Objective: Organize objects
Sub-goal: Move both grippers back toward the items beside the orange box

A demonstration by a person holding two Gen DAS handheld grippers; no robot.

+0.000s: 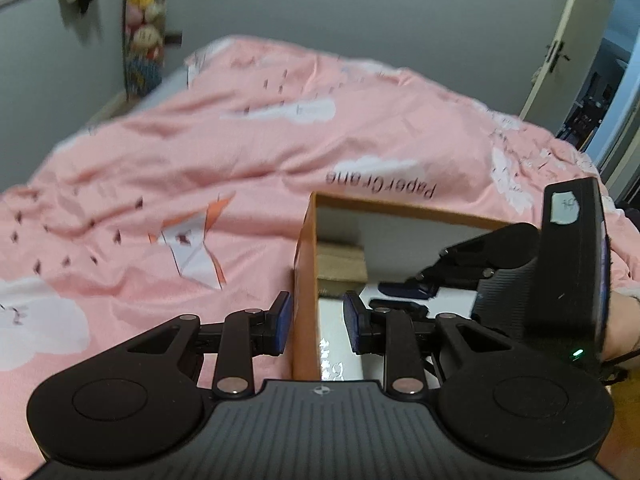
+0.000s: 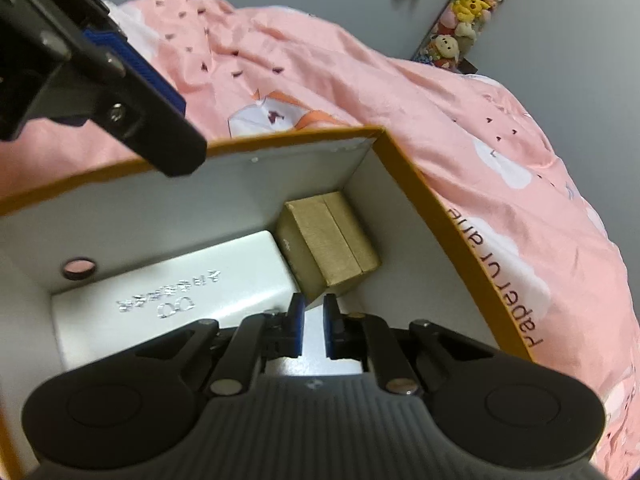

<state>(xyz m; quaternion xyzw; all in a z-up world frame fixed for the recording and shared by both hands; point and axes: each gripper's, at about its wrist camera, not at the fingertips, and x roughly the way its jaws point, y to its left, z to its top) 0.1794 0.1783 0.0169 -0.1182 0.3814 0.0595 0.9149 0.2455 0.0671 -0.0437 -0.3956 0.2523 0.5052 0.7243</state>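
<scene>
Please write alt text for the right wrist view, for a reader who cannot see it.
The right claw, slightly open and holding nothing, reaches into an orange box with white inner walls, above a white box and a gold box inside. The left claw's finger sits at the far rim; a pink bedspread lies behind.

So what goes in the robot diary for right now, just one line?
left gripper: open, straddling box wall | right gripper: open, empty, inside box | in box: white case, gold carton | on: bed

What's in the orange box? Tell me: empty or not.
Not empty. The orange box holds a white box and a gold box side by side.
</scene>
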